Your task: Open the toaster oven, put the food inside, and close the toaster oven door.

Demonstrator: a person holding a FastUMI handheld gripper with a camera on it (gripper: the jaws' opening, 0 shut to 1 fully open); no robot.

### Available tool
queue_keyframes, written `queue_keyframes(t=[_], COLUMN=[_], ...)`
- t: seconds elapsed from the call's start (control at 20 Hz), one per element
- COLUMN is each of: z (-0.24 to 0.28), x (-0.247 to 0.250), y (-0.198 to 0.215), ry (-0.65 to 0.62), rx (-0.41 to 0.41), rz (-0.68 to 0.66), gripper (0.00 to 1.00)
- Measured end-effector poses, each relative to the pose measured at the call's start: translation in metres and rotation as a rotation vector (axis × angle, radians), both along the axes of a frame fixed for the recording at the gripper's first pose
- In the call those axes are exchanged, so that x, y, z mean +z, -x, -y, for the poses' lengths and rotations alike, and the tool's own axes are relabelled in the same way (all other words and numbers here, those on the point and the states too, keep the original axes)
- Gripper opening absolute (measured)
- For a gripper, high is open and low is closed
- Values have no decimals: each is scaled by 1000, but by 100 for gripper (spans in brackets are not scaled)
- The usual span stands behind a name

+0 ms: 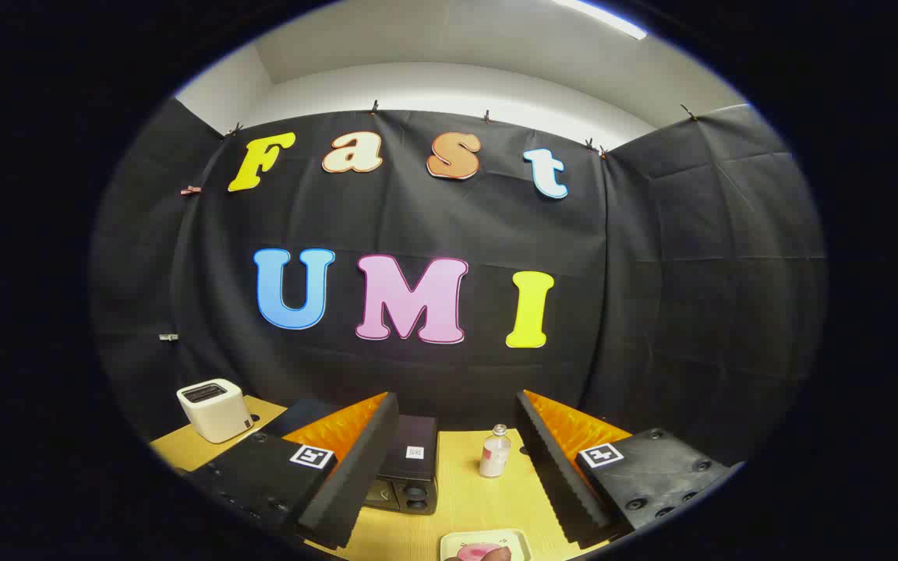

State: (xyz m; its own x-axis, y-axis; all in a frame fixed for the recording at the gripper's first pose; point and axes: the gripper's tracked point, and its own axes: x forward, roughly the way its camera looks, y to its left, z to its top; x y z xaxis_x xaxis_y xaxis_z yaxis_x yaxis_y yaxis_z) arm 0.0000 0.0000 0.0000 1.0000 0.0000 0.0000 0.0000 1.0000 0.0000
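Fingers [457,460] wide apart – toaster oven [410,467], bottle [494,456], perhaps food plate [488,541] between

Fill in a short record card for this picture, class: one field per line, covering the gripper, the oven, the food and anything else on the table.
gripper: open, fingers spread wide, holding nothing
toaster oven: black, on the table between the fingers, nearer the left one; door state hard to tell
food: pink item on a pale tray, nearest the camera, between the fingers
bottle: small, clear with white contents, upright, right of the oven
white toaster: far left on the table, beyond the left finger
table: light wood
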Motion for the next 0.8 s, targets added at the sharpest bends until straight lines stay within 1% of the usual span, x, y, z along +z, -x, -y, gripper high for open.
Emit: queue_keyframes(t=[0.55,0.8], z=[4,-2], x=[0,-5], y=[2,2], ry=[-6,4], rx=[-11,0], rz=[8,-5], gripper=[98,98])
